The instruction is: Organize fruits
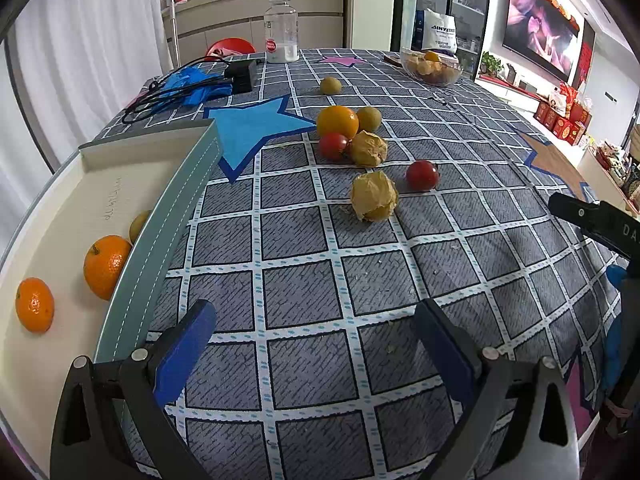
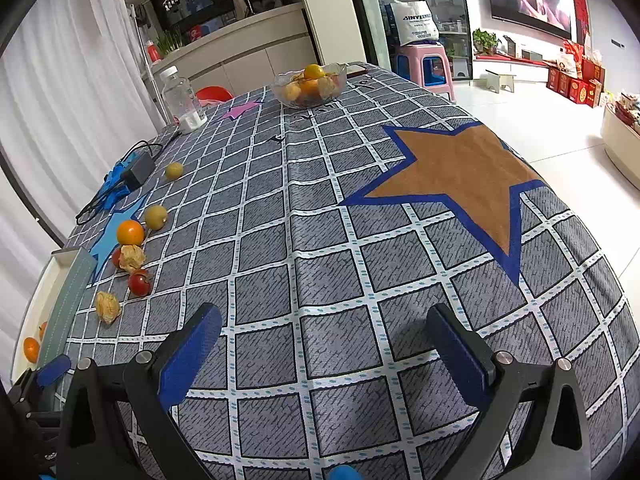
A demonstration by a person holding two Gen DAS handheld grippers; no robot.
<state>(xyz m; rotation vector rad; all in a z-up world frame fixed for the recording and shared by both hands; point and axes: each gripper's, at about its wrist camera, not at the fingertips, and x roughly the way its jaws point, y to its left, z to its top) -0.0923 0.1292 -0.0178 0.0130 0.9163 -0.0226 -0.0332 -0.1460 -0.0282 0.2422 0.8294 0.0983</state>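
Left wrist view: left gripper (image 1: pixel 316 344) gapes empty over bare tablecloth (image 1: pixel 304 280), tray (image 1: pixel 160 216) wall alongside; 2 husked fruits (image 1: pixel 374 196) lie ahead. Right gripper (image 2: pixel 324 344) likewise spread, empty.

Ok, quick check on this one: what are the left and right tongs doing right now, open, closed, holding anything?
Left tongs: open, holding nothing, over the tablecloth.
Right tongs: open, holding nothing.
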